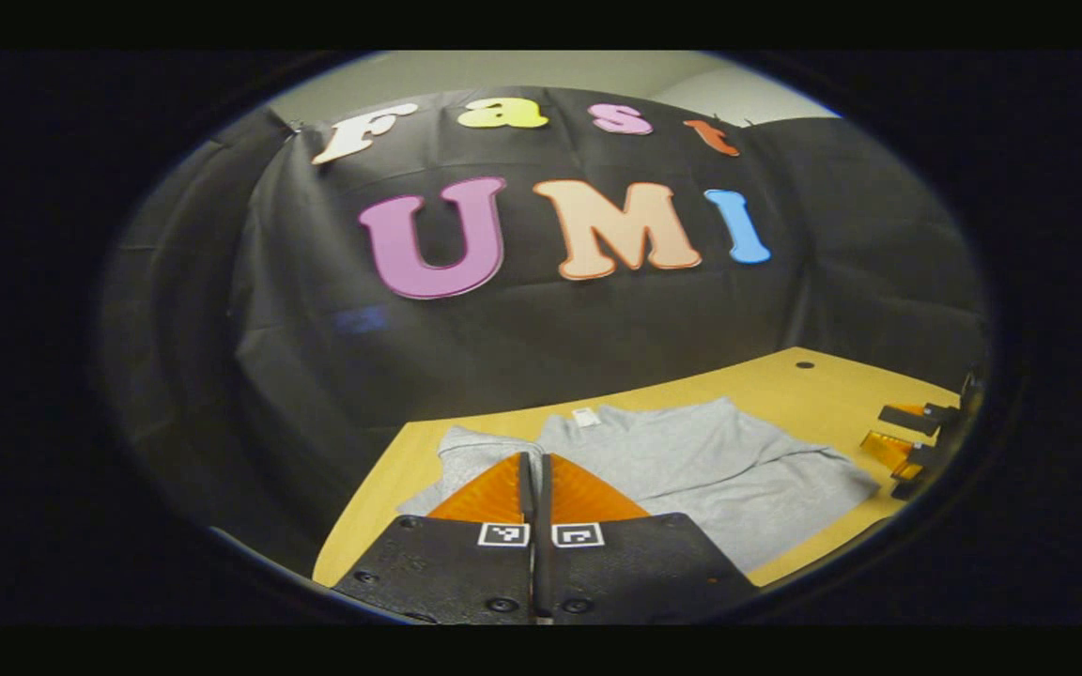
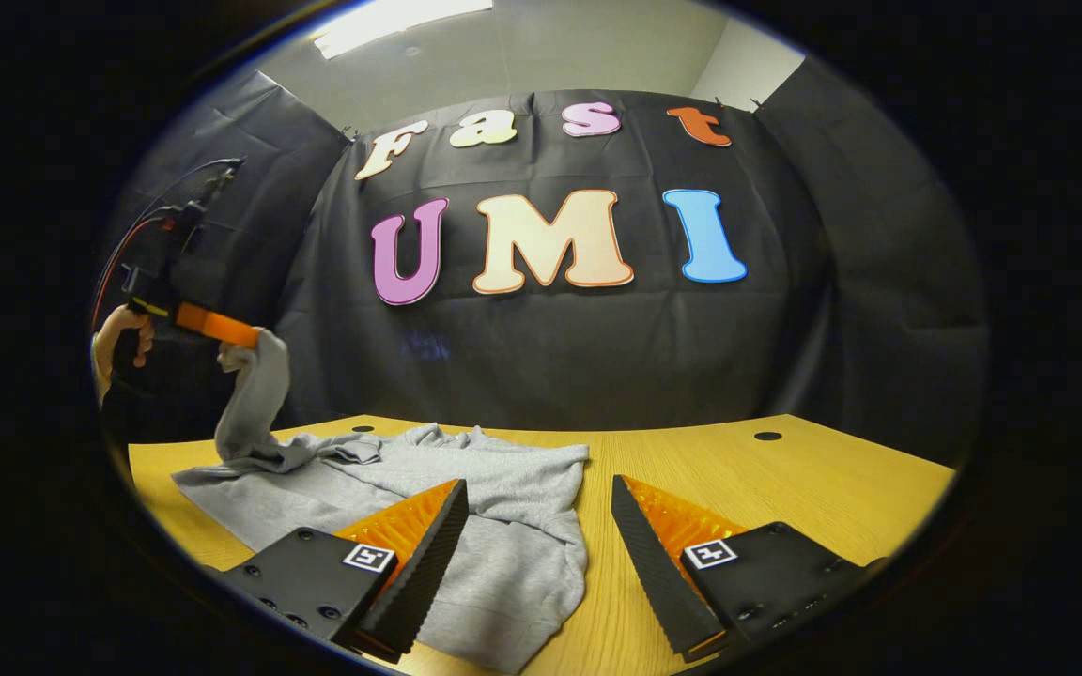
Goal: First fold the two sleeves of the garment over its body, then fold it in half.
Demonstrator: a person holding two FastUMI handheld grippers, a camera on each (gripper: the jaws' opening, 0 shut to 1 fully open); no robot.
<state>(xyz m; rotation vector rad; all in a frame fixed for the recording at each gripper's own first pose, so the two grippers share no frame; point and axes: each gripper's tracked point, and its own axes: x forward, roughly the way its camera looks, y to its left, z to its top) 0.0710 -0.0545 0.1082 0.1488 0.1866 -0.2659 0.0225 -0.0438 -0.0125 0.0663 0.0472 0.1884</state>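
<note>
A grey long-sleeved garment [image 1: 691, 460] lies spread on the wooden table [image 1: 785, 385]. In the left gripper view my left gripper [image 1: 533, 462] has its fingers pressed together above the garment's near left part. The right gripper view shows that same left gripper [image 2: 222, 330] raised at far left, shut on a sleeve [image 2: 255, 394] that hangs from it in a lifted column above the body [image 2: 503, 526]. My right gripper [image 2: 539, 486] stands open low over the garment's right edge, one finger above cloth and the other above bare table.
A hand [image 2: 118, 340] holds the left gripper, with cables running up from it. The right gripper [image 1: 912, 441] shows at the table's right side. A round cable hole [image 2: 767, 436] sits near the table's back edge. Bare tabletop [image 2: 785, 488] stretches right of the garment.
</note>
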